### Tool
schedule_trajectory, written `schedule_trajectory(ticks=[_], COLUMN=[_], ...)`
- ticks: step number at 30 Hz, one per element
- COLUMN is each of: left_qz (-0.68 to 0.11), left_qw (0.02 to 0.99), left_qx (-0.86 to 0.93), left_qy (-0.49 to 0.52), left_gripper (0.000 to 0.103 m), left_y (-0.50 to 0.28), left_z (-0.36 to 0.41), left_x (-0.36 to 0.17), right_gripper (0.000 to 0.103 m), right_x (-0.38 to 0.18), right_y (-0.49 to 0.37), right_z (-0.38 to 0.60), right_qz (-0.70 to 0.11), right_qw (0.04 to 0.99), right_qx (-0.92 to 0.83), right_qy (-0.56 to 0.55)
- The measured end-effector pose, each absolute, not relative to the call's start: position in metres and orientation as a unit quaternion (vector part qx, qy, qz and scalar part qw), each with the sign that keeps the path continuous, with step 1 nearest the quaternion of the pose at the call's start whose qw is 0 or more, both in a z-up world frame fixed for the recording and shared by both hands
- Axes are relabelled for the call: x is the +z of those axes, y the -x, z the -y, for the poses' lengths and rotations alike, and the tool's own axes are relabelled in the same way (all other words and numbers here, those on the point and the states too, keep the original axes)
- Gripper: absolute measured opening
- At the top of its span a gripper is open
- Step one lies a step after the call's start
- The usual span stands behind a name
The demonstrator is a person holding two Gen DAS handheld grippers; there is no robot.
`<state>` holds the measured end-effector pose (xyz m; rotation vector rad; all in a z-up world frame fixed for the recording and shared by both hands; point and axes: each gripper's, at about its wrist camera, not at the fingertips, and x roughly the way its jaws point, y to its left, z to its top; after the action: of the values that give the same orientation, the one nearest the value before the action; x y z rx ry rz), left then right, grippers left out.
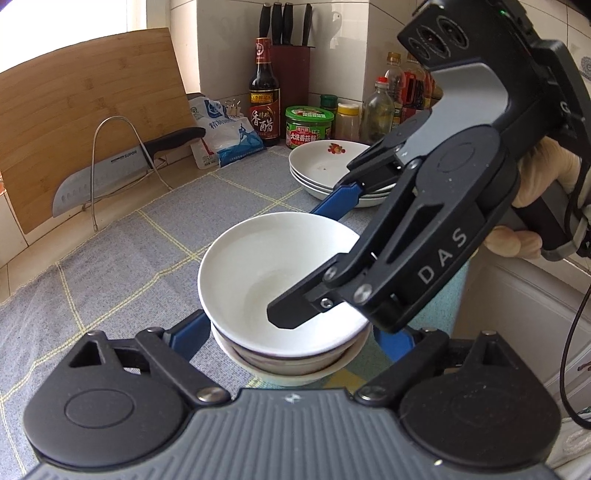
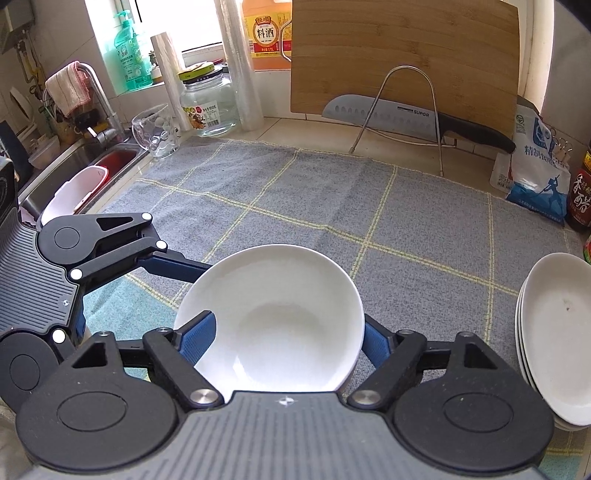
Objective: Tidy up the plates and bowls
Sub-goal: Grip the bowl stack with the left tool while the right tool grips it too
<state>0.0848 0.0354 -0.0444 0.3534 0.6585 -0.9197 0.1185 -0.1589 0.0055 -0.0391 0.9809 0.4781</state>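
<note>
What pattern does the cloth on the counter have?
Grey cloth with a yellow-green grid of lines; clearest in the right wrist view.

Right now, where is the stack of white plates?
The stack of white shallow plates sits on the grey checked cloth, far right in the left wrist view, just before the green-lidded jar, beyond the white bowls.

We see bright daylight flooding in from the blown-out window (image 2: 192,26) behind the counter, washing its panes to pure white. The glossy white ceramic bowl (image 1: 273,266) shows soft sheen and gentle shading inside. Shadows on the grey checked cloth mat (image 2: 332,199) stay faint. Fisheye distortion bends the tall bamboo cutting board (image 1: 88,122) and darkens the corners; focus stays sharp.
</note>
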Motion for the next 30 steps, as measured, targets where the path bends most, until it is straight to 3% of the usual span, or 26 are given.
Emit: schedule_trajectory(ticks=[1,3,17,30], left_qz=[-0.314,-0.318,-0.318,-0.327], left_qw=[0.828,0.826,0.812,0.815], left_qx=[-0.434,-0.434,-0.452,-0.429], left_qy=[-0.165,-0.165,-0.191,-0.211], left_gripper=[0.096,0.097,0.097,0.096], left_y=[-0.085,-0.085,-0.079,-0.098], left_z=[-0.037,-0.041,-0.067,-0.052], left_x=[-0.045,-0.046,-0.057,-0.08], right_gripper=[0.1,0.103,0.103,0.103], right_x=[0.006,0.006,0.016,-0.046], right_y=[-0.118,-0.115,-0.062,-0.08], right_z=[0.16,0.161,0.159,0.17], right_qz=[-0.463,-0.459,-0.404,-0.438], right_qw=[0.857,0.86,0.884,0.854], right_qx=[0.224,0.222,0.209,0.235], right_qy=[0.02,0.019,0.107,0.156])
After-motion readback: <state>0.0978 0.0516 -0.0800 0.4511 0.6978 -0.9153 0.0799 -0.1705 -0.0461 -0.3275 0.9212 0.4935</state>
